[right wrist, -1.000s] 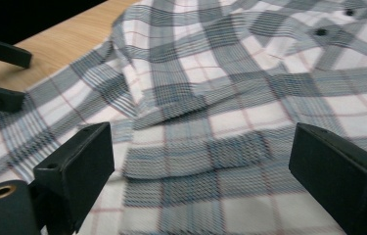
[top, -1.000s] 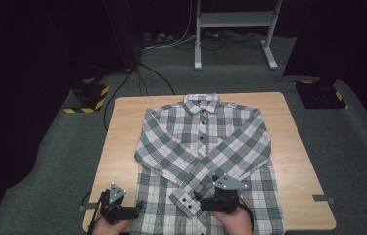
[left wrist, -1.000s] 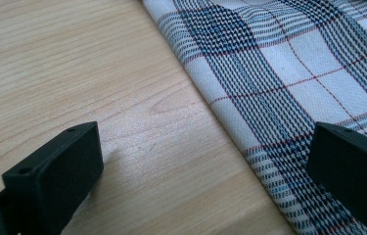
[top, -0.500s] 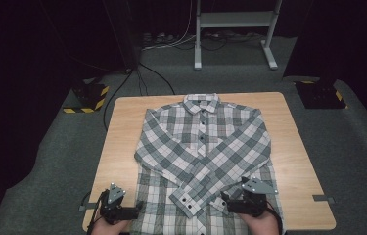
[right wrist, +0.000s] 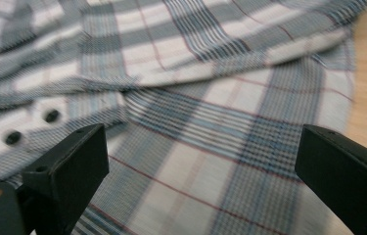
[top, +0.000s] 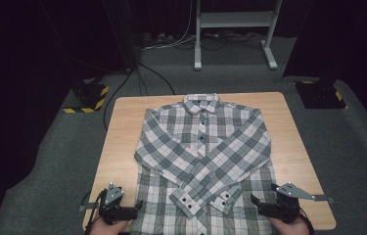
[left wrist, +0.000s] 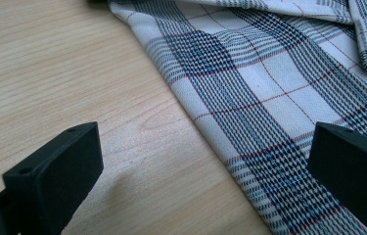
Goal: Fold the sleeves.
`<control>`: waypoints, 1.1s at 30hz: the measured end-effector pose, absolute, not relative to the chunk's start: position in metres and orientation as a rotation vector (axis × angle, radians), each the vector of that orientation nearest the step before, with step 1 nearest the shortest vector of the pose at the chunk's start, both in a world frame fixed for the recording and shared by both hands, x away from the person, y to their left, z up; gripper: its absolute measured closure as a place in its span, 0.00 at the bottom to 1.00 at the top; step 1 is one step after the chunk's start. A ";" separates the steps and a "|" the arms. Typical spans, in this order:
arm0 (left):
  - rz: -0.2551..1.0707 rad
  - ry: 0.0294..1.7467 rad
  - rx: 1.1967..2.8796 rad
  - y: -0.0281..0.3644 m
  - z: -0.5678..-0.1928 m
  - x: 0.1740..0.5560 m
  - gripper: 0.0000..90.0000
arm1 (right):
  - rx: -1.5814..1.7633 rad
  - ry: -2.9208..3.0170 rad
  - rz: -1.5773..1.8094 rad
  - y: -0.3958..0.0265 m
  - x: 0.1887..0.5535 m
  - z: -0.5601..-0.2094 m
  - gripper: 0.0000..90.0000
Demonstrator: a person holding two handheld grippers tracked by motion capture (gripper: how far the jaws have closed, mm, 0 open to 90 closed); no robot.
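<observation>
Wooden table, grey carpet, white stand, floor cables.

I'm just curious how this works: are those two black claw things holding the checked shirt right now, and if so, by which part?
Nothing is held. Both the left gripper and the right gripper are open at the bottom corners of the shirt, with jaws wide apart and no cloth pinched.

Even overhead light fell on the tabletop while the room around it lay nearly black. The high view looked soft and low in detail. The left gripper view was crisp, with a faint shadow on the wood. The right gripper view was smeared by blur across the shirt.
</observation>
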State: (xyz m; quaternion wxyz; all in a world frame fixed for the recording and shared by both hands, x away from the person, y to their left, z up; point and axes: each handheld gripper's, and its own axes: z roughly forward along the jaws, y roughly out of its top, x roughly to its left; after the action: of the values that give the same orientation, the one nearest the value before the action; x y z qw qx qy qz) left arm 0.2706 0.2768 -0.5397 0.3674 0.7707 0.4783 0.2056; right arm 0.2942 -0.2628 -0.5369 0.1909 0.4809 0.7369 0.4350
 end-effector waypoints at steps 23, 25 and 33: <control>0.493 1.305 2.094 0.245 -0.537 0.320 0.14 | 1.410 2.073 0.982 -0.276 0.318 -0.543 0.31; 0.514 1.335 2.076 0.243 -0.535 0.322 0.22 | 1.393 2.078 0.955 -0.273 0.321 -0.543 0.34; 0.483 1.298 2.047 0.238 -0.533 0.316 0.84 | 1.378 2.073 0.991 -0.265 0.318 -0.541 0.91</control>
State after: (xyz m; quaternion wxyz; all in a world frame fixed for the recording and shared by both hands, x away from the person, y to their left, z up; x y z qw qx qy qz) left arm 0.3157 0.2383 -0.5325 0.3288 0.7821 0.4961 0.1844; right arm 0.3179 -0.2653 -0.5413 0.2292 0.5007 0.7531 0.3599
